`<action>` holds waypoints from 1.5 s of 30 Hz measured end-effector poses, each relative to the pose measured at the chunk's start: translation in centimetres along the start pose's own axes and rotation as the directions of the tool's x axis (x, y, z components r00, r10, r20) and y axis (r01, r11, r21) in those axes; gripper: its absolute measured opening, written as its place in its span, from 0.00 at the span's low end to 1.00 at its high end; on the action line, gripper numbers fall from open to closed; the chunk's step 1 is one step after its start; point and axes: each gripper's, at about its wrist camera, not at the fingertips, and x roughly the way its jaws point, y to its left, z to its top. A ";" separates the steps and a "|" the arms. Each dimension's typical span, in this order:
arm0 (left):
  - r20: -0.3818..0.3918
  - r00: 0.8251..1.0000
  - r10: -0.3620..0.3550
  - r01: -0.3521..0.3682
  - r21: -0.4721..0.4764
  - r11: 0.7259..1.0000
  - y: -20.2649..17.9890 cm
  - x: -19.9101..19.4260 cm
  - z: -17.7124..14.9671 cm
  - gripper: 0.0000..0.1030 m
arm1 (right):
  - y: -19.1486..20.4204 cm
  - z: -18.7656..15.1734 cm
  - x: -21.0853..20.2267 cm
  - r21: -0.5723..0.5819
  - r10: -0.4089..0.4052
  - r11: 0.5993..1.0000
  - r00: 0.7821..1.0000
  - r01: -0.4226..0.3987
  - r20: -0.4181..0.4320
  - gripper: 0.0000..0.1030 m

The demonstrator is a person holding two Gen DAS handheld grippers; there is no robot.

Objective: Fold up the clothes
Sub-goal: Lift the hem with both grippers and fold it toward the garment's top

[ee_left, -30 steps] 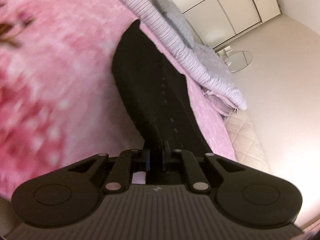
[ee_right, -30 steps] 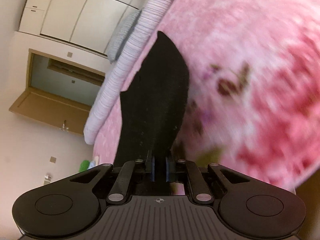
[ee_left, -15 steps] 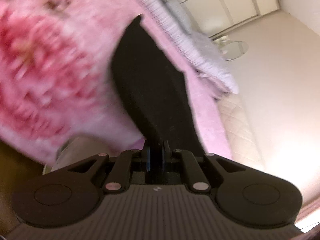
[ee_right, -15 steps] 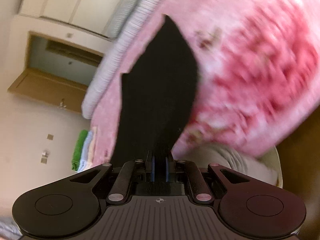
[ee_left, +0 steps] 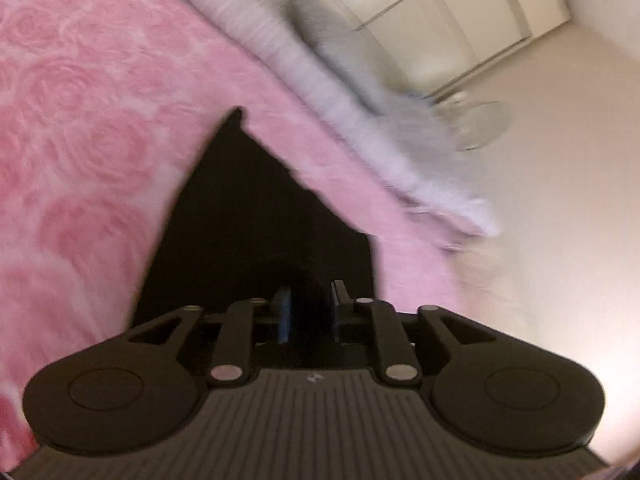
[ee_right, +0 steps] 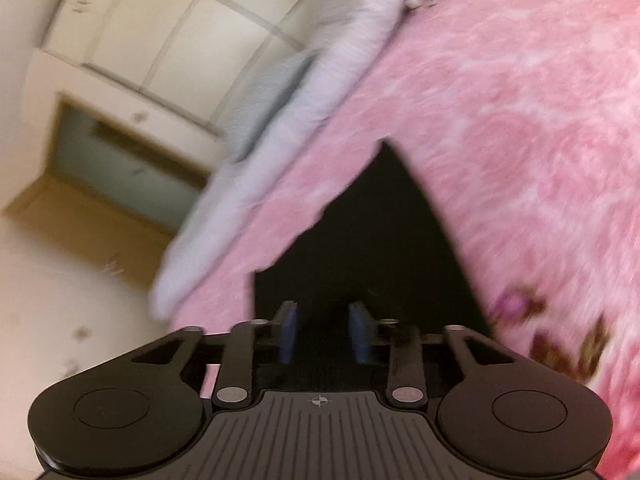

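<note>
Two grippers, left gripper [ee_left: 308, 308] and right gripper [ee_right: 325, 330], over black garment [ee_left: 256, 216] spread on pink rose blanket [ee_left: 80, 120]. Pads slightly apart, black cloth between; clamped or loose, cannot tell. Probably releasing or regripping mid-fold; next needs firm edge hold.

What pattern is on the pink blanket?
Roses, tone-on-tone pink blanket; clearest in the left wrist view.
</note>
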 end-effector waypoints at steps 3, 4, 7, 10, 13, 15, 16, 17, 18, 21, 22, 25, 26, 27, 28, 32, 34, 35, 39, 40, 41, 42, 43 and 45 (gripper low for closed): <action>-0.012 0.998 0.057 -0.057 0.038 0.998 1.6 0.9 0.0 0.30 | -1.3 0.1 1.2 -0.081 -0.025 0.996 1.000 0.024 -0.010 0.42; -0.016 0.997 0.076 -0.076 0.051 0.996 2.2 1.2 0.0 0.30 | -2.0 -0.1 1.6 -0.110 -0.048 0.993 0.999 0.045 -0.025 0.42; -0.034 0.991 0.128 -0.125 0.084 0.989 3.9 2.1 -0.3 0.30 | -3.7 -1.2 3.0 -0.206 -0.116 0.974 0.991 0.099 -0.071 0.42; -0.070 0.990 0.124 -0.113 0.134 0.984 4.7 3.1 -1.5 0.30 | -5.1 -2.4 4.3 -0.304 -0.171 0.944 0.980 0.132 -0.105 0.42; -0.076 0.987 0.140 -0.120 0.227 0.967 4.3 4.4 -2.2 0.31 | -5.6 -3.2 5.8 -0.401 -0.181 0.908 0.977 0.121 -0.115 0.42; -0.069 0.980 0.184 -0.156 0.299 0.942 3.8 5.4 -2.4 0.32 | -5.5 -3.4 6.8 -0.441 -0.180 0.891 0.976 0.110 -0.119 0.42; -0.063 0.976 0.209 -0.176 0.335 0.926 3.5 5.9 -2.5 0.32 | -5.4 -3.5 7.2 -0.461 -0.180 0.881 0.976 0.105 -0.121 0.42; -0.056 0.971 0.233 -0.196 0.370 0.908 3.3 6.4 -2.6 0.32 | -5.5 -3.7 7.7 -0.469 -0.179 0.878 0.975 0.098 -0.131 0.42; -0.058 0.969 0.242 -0.201 0.395 0.896 3.1 6.8 -2.8 0.32 | -5.6 -3.8 8.2 -0.477 -0.178 0.874 0.974 0.091 -0.141 0.42; -0.077 0.970 0.231 -0.177 0.430 0.885 3.0 7.4 -3.6 0.31 | -5.9 -4.4 8.9 -0.486 -0.171 0.871 0.972 0.073 -0.160 0.42; -0.072 0.968 0.239 -0.183 0.448 0.875 3.0 7.4 -3.8 0.30 | -5.9 -4.5 9.0 -0.489 -0.168 0.869 0.972 0.069 -0.162 0.42; -0.053 0.966 0.251 -0.199 0.462 0.864 3.2 7.2 -3.9 0.13 | -5.5 -4.9 9.0 -0.511 -0.173 0.857 0.970 0.063 -0.170 0.22; -0.054 0.969 0.242 -0.193 0.448 0.873 3.5 7.1 -3.8 0.12 | -5.3 -5.0 9.1 -0.530 -0.182 0.845 0.968 0.065 -0.172 0.16; -0.056 0.971 0.233 -0.187 0.433 0.882 3.7 6.9 -3.6 0.12 | -5.2 -5.1 9.0 -0.541 -0.186 0.839 0.967 0.064 -0.173 0.16; -0.058 0.971 0.232 -0.187 0.422 0.887 3.8 6.8 -3.5 0.13 | -5.1 -5.2 8.9 -0.550 -0.189 0.832 0.967 0.064 -0.174 0.16; -0.056 0.972 0.229 -0.187 0.405 0.895 4.0 6.7 -3.4 0.19 | -5.6 -4.7 8.9 -0.503 -0.185 0.860 0.969 0.079 -0.165 0.25; -0.053 0.973 0.226 -0.185 0.410 0.893 3.9 6.7 -3.4 0.21 | -5.7 -4.5 8.8 -0.492 -0.182 0.866 0.973 0.090 -0.144 0.34; -0.055 0.974 0.220 -0.179 0.412 0.894 3.9 6.8 -3.5 0.24 | -5.7 -4.4 8.8 -0.494 -0.181 0.865 0.973 0.088 -0.144 0.36; -0.078 0.975 0.207 -0.154 0.433 0.888 3.7 7.6 -3.6 0.25 | -5.9 -4.9 9.3 -0.503 -0.163 0.863 0.971 0.056 -0.172 0.36; -0.075 0.975 0.211 -0.158 0.440 0.884 3.6 7.6 -3.6 0.17 | -5.8 -5.0 9.3 -0.509 -0.174 0.858 0.971 0.067 -0.164 0.23; -0.068 0.977 0.204 -0.155 0.433 0.888 3.7 7.5 -3.4 0.06 | -5.6 -5.0 9.5 -0.512 -0.181 0.856 0.970 0.074 -0.161 0.09; -0.060 0.980 0.192 -0.150 0.420 0.895 3.8 7.2 -3.2 0.06 | -5.6 -4.9 9.4 -0.509 -0.177 0.857 0.972 0.075 -0.154 0.08; -0.052 0.982 0.180 -0.144 0.407 0.902 3.9 6.9 -3.0 0.05 | -5.5 -4.8 9.1 -0.504 -0.164 0.861 0.977 0.072 -0.140 0.07; -0.022 0.988 0.154 -0.131 0.412 0.901 3.7 6.1 -2.7 0.05 | -5.1 -4.7 8.5 -0.522 -0.151 0.850 0.984 0.079 -0.097 0.06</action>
